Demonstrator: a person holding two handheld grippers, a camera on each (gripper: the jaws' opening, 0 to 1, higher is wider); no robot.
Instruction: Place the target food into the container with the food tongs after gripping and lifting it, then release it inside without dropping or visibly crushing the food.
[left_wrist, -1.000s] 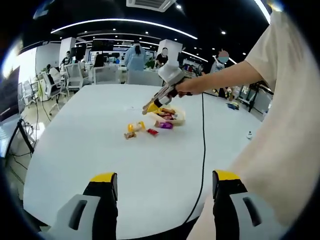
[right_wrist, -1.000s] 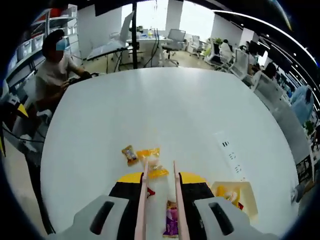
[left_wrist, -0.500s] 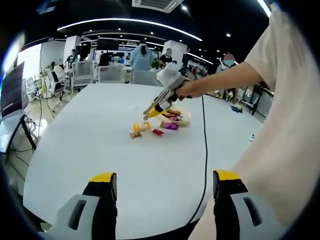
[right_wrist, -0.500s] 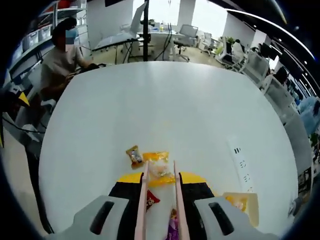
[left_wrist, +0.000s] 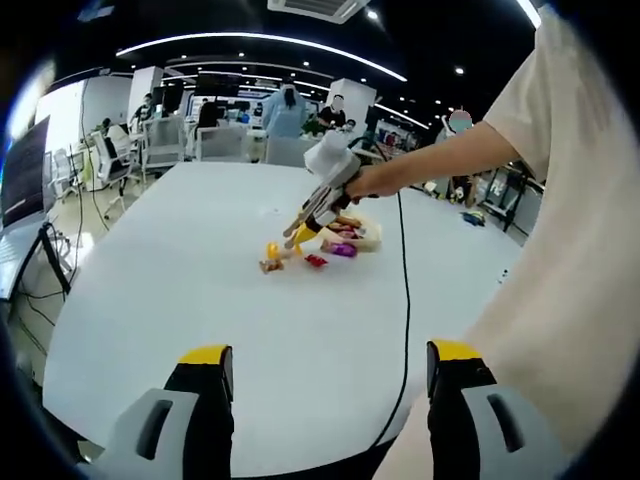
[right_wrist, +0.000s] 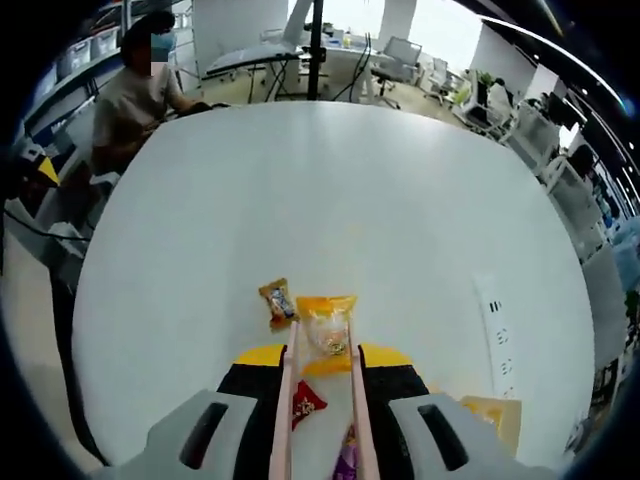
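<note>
1. Tongs (right_wrist: 320, 372) are carried in the right gripper (right_wrist: 320, 400), their pink arms parted around a yellow snack packet (right_wrist: 326, 332) lying on the white table (right_wrist: 330, 190).
2. Beside that packet, a small brown wrapped snack (right_wrist: 279, 302) lies flat; a red packet (right_wrist: 303, 404) and a purple one (right_wrist: 345, 463) are seen nearer the gripper.
3. Container (left_wrist: 362, 236) is seen mid-table, away from its edges, just beside the packets.
4. Left gripper (left_wrist: 330, 352) is held with jaws wide apart, grasping nothing.

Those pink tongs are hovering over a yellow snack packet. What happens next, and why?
Probably lower and close. In the right gripper view the tongs straddle the yellow packet on the table with their tips apart, so nothing looks gripped yet.
</note>
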